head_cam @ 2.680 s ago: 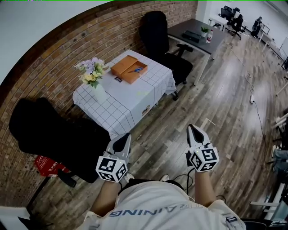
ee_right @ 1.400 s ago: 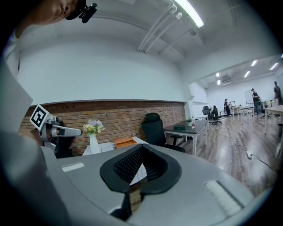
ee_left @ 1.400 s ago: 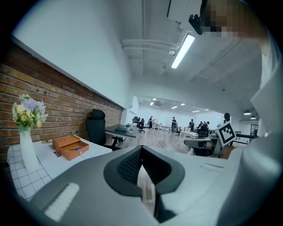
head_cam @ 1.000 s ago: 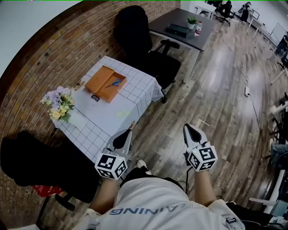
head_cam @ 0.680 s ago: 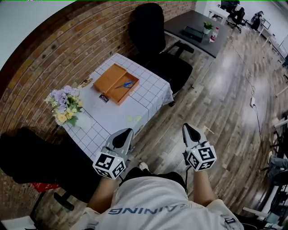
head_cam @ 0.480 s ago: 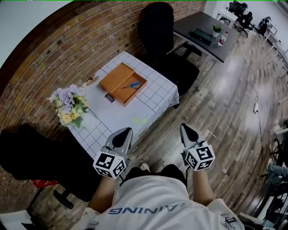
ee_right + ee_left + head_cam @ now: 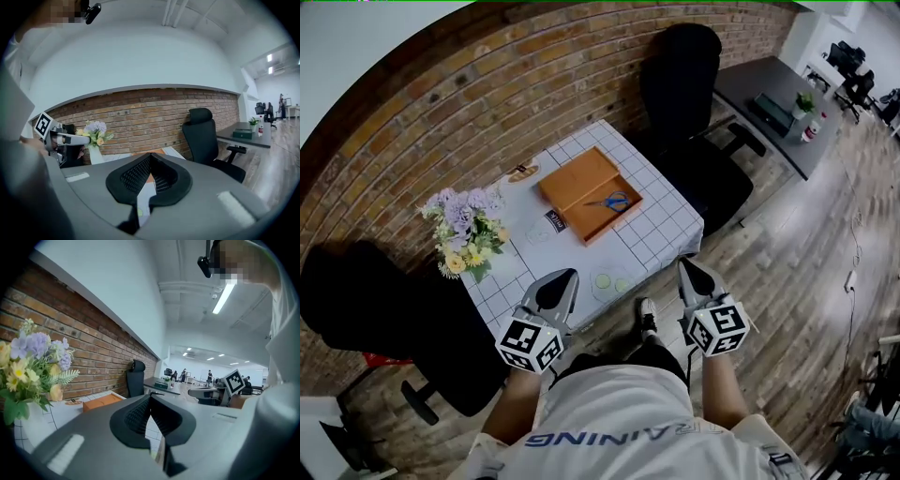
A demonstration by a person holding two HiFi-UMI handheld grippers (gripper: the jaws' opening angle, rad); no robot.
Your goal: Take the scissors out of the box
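Low in the frame, the left gripper [image 7: 561, 277] and the right gripper [image 7: 685, 266] are both clenched on nothing, at the near edge of the checked table [image 7: 670, 230]. Higher up, at centre, the blue-handled scissors [image 7: 610, 201] lie inside the open orange box [image 7: 572, 178], with the flowers [image 7: 464, 225] to its left.

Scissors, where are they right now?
In the head view, the blue-handled scissors lie inside the orange box on the checked table, right of the flowers.

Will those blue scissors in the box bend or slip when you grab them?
Probably stiff, not floppy: the scissors look like ordinary blue-handled ones. They lie flat in the shallow box, so they might slide when pinched. They look small beside it, so likely light.
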